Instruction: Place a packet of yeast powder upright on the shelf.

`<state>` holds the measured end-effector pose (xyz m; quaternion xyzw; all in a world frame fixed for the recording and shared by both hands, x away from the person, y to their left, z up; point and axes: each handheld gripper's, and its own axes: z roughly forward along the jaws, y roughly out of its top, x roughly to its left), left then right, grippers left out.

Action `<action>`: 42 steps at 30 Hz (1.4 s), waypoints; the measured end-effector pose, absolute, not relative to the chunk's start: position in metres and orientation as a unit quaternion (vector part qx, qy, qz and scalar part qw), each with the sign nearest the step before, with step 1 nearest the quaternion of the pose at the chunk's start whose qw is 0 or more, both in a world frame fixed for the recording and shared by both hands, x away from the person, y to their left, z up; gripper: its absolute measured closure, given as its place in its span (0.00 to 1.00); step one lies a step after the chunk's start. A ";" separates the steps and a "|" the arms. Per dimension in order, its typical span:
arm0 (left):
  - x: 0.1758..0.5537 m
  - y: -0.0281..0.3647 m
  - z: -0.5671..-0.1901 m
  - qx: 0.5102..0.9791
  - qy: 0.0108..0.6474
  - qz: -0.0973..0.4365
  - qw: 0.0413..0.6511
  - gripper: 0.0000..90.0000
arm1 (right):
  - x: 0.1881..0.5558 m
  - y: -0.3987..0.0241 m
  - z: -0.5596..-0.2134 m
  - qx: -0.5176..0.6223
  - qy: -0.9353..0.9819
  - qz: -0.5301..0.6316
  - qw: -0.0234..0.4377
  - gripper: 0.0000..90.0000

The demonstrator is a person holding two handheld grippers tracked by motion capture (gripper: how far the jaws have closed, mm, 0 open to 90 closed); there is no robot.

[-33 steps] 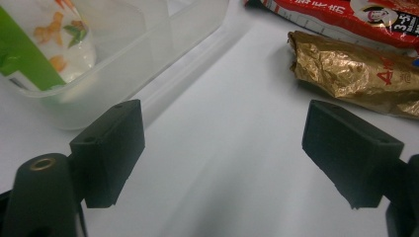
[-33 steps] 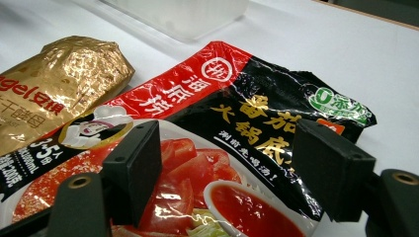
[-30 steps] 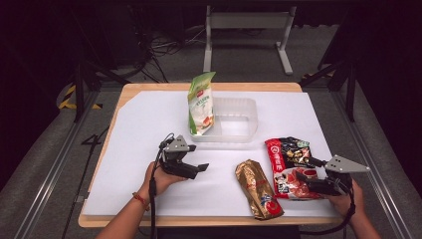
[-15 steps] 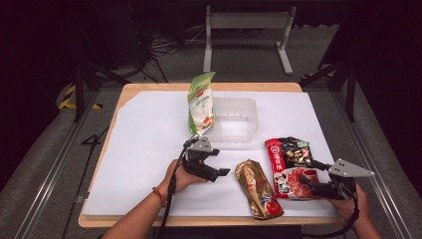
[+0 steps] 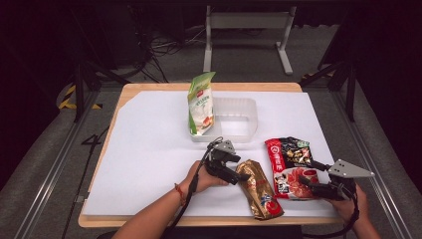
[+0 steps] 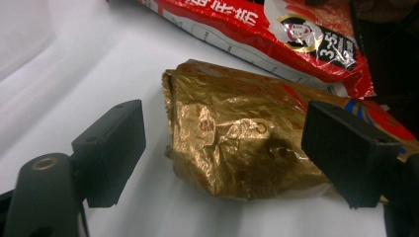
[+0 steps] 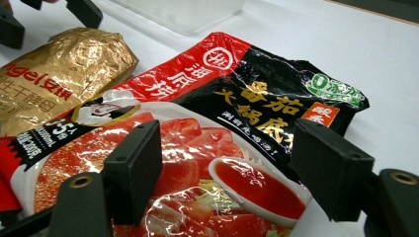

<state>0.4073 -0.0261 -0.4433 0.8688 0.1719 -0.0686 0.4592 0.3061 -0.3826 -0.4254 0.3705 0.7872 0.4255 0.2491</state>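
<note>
Gold snack bag (image 5: 259,188) lies flat at lower centre of the bench (image 5: 149,149), just left of the red soup-base packet (image 5: 291,167). Left hand-held gripper (image 5: 242,177) at its upper end — jaws wide, straddling, not pressing. Right hand-held gripper (image 5: 306,174) over the packet's lower right, jaws apart too.

Cams: one fixed overhead, two riding the grippers.
High view looks forward and down over the whole table (image 5: 149,149) from the near side. Left gripper view sits close on the gold bag (image 6: 237,143); right gripper view close on the red packet (image 7: 207,128). Both share those two packs.
</note>
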 end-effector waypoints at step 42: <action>0.399 0.055 -0.378 0.755 0.232 -0.011 0.614 1.00 | 0.306 -0.385 -0.424 0.373 0.783 0.431 0.248 0.30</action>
